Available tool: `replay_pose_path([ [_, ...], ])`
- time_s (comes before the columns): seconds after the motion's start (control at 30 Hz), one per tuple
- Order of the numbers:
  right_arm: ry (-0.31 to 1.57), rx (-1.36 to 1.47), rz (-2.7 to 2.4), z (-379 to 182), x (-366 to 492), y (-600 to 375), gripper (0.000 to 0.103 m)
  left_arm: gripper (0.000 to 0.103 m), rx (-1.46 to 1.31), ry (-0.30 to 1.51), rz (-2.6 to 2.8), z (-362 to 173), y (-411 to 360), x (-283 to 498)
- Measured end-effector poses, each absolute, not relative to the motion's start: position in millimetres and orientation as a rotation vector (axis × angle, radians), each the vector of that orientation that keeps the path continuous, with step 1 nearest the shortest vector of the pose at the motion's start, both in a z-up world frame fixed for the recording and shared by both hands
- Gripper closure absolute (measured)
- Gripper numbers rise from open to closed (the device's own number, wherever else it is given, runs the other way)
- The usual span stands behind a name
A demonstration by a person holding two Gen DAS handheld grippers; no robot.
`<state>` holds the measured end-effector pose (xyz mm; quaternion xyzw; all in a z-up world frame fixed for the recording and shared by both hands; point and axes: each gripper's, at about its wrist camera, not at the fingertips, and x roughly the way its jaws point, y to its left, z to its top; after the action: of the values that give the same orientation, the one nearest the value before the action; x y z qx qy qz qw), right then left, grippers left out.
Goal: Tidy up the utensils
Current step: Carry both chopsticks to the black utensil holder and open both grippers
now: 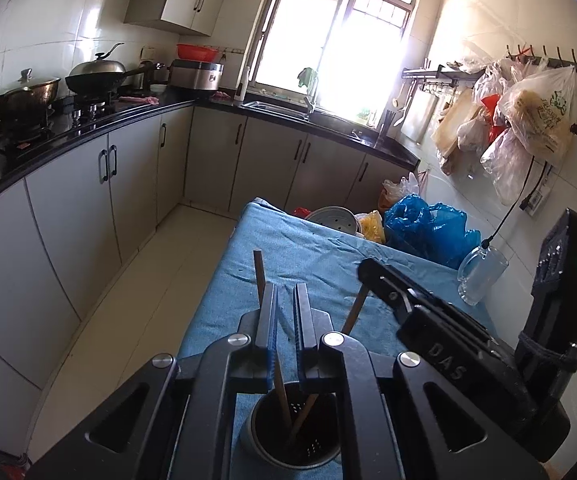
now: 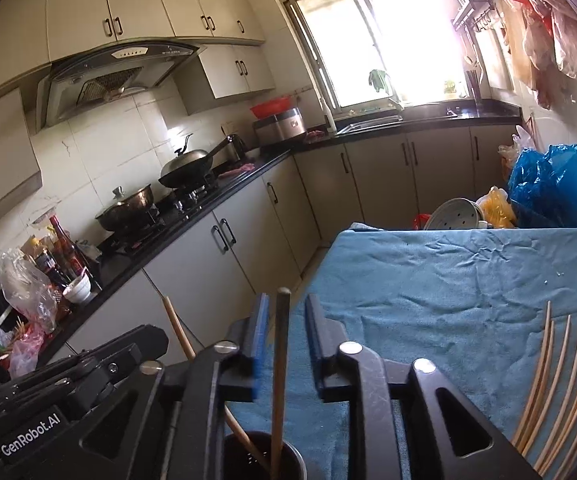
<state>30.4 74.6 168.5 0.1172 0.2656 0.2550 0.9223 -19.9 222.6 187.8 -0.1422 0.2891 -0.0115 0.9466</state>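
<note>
A holder (image 1: 288, 428) stands on the tabletop (image 1: 328, 256) at its near end, with two chopsticks (image 1: 262, 280) standing tilted in it. One rises between the left gripper's (image 1: 286, 320) fingers, the other leans off to the right. The right gripper (image 2: 286, 336) sits above the same holder, a chopstick upright between its fingers. More chopsticks (image 2: 560, 380) lie flat on the tabletop to the right. A mug (image 1: 480, 276) stands at the right edge. Bags (image 1: 428, 228) lie behind the far end.
</note>
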Motion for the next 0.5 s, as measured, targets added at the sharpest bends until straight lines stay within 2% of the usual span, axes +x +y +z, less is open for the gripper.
replay_pose_path([
  [0.17,0.537,0.266,0.520,177,21,60,0.070,0.083,-0.308,0.562,0.003,198,224,-41],
  [0.37,0.532,0.293,0.484,178,1,16,0.061,0.082,-0.317,0.512,-0.044,219,204,-83],
  [0.5,0.544,0.301,0.429,169,-13,-27,0.056,0.070,-0.310,0.501,-0.121,225,175,-103],
])
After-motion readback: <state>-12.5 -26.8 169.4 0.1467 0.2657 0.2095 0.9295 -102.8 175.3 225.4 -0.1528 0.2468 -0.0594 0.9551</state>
